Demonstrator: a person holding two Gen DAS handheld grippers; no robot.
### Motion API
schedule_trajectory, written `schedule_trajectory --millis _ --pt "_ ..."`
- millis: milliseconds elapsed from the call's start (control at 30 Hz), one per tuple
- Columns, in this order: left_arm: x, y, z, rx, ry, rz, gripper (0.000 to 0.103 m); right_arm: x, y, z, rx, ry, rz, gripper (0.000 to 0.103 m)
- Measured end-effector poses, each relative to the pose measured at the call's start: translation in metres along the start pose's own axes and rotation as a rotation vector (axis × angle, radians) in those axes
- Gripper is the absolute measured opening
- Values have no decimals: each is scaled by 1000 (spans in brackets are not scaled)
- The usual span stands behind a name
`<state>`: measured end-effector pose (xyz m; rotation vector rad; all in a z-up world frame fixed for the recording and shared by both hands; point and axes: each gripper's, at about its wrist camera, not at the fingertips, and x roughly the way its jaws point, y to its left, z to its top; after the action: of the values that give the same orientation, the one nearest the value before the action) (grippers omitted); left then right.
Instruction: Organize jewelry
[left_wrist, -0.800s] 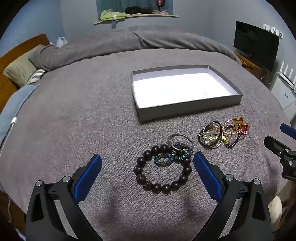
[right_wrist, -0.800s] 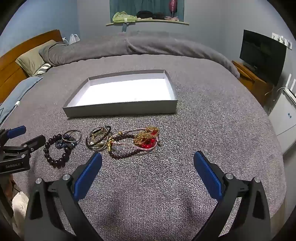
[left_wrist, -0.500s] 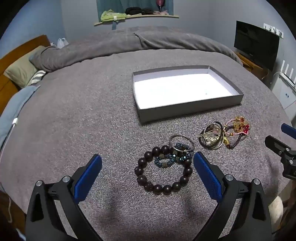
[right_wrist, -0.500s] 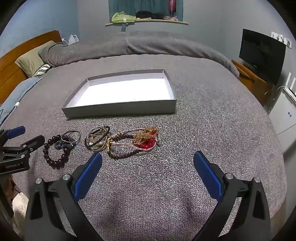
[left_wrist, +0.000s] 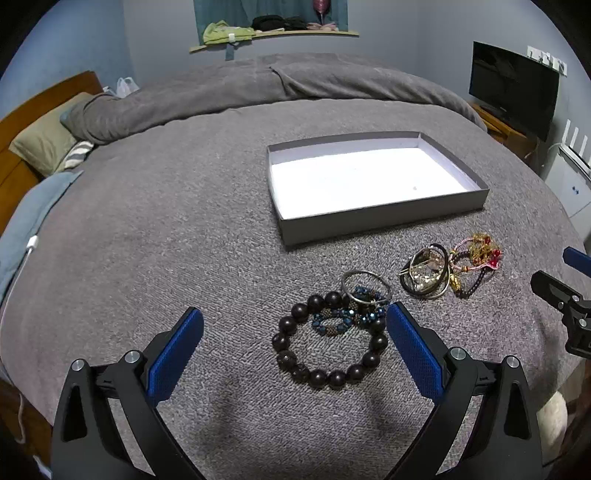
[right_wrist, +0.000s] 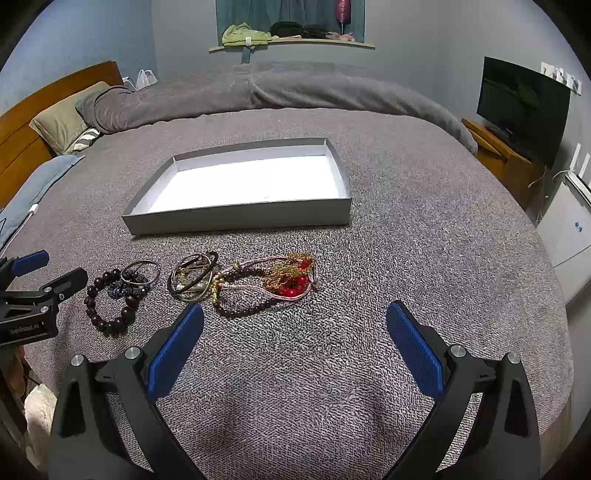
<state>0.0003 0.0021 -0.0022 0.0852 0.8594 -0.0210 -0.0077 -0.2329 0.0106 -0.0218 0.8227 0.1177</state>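
One tray (left_wrist: 384, 221); one dark bead bracelet (left_wrist: 328, 343); both grippers spread wide.

The room is dim with a cool bluish cast, yet the white floor of the tray (left_wrist: 362, 181) is blown out to a featureless glare in both views. Soft shadows pool on the blanket (right_wrist: 406, 258) nearest each camera. Fisheye distortion bows the bed into a dome and blackens the corners; the middle is sharp, and the far shelf (left_wrist: 273, 37) is softer.
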Motion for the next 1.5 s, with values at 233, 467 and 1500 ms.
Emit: schedule_trajectory --millis 233,467,1500 --pt "0 1 0 0 0 -1 98 0 0 1 -2 -1 0 98" --pt "-1 0 0 -1 -3 -1 98 -2 0 2 -1 -4 -3 98" --pt "-6 -2 3 5 -8 4 98 -6 -1 4 -6 -12 -6 98"
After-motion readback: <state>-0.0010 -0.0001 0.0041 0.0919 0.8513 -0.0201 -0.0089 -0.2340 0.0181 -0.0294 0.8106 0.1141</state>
